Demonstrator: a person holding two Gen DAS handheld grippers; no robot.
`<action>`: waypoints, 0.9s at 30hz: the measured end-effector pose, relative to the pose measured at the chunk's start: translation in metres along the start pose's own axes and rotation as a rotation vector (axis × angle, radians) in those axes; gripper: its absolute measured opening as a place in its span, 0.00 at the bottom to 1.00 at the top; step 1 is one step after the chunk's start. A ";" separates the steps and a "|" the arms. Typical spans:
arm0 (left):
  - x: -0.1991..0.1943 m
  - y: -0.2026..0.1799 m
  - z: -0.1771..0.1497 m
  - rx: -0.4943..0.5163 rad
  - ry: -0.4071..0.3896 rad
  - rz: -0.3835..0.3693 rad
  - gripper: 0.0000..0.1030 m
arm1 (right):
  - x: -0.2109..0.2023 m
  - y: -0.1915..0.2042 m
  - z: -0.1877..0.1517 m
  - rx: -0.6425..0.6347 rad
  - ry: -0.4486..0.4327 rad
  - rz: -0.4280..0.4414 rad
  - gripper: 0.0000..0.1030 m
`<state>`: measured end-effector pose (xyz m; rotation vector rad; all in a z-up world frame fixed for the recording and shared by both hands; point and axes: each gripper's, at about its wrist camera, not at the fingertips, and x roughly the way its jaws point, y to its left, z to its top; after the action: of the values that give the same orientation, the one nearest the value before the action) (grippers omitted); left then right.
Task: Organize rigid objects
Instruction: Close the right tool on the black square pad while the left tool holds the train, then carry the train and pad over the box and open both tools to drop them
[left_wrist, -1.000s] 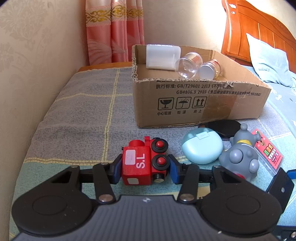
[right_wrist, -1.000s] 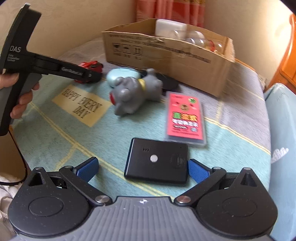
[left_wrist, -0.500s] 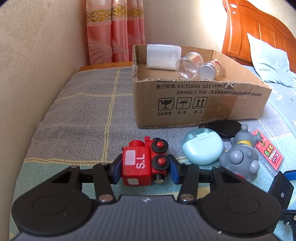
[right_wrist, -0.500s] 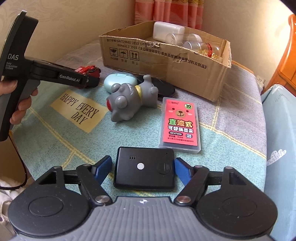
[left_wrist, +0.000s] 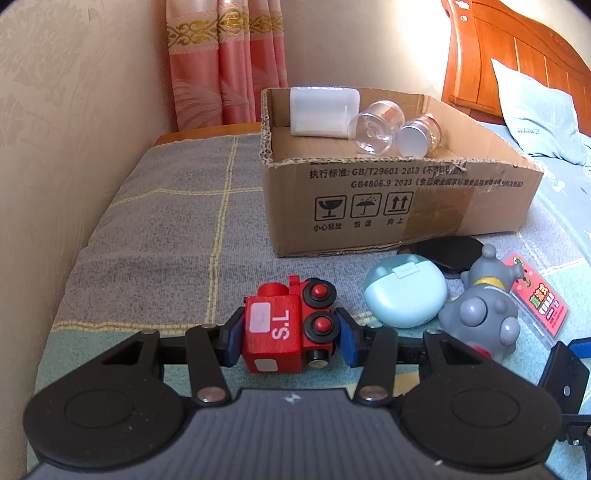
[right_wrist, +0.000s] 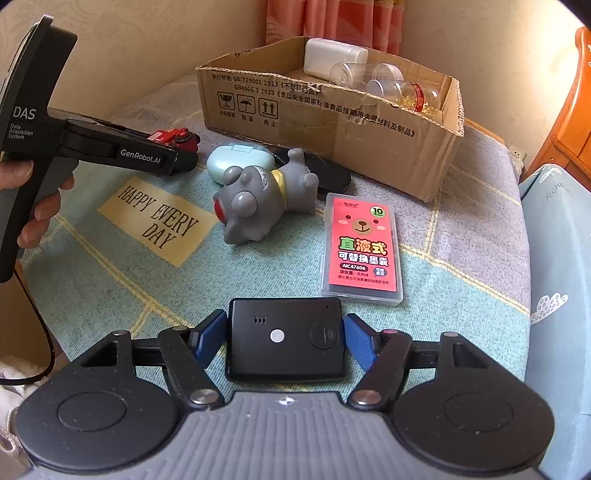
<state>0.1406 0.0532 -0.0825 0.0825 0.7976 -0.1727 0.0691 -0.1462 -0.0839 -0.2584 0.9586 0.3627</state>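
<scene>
My left gripper (left_wrist: 290, 334) is shut on a red toy train (left_wrist: 286, 328) marked "S.L", which rests on the blanket. In the right wrist view my right gripper (right_wrist: 284, 339) is shut on a flat black device (right_wrist: 286, 339), its blue pads pressing both short sides. A cardboard box (left_wrist: 391, 199) stands behind, holding a white container (left_wrist: 323, 110) and two clear jars (left_wrist: 375, 127). From the right wrist view the left gripper (right_wrist: 177, 155), held by a hand, shows at the left with the train (right_wrist: 173, 138).
A pale blue case (right_wrist: 236, 157), a grey toy figure (right_wrist: 258, 199), a black oval object (right_wrist: 332, 179) and a pink refill pack (right_wrist: 362, 249) lie between the grippers and the box (right_wrist: 332, 122). A wall runs along the left; a wooden headboard (left_wrist: 517, 51) and pillow (left_wrist: 535, 110) stand at the right.
My right gripper has moved onto the black device and its jaws have shut against its sides. The left gripper and the train have stayed put.
</scene>
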 end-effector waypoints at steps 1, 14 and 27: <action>-0.001 0.000 0.001 0.001 0.002 -0.003 0.47 | 0.000 0.000 0.000 0.000 0.002 0.001 0.72; -0.021 0.002 0.002 0.040 0.005 -0.037 0.47 | -0.010 -0.005 0.002 -0.014 -0.006 0.014 0.72; -0.052 -0.007 0.017 0.089 -0.022 -0.096 0.47 | -0.026 -0.012 0.010 -0.043 -0.039 0.033 0.72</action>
<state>0.1158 0.0499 -0.0337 0.1260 0.7726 -0.3000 0.0678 -0.1579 -0.0560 -0.2737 0.9184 0.4176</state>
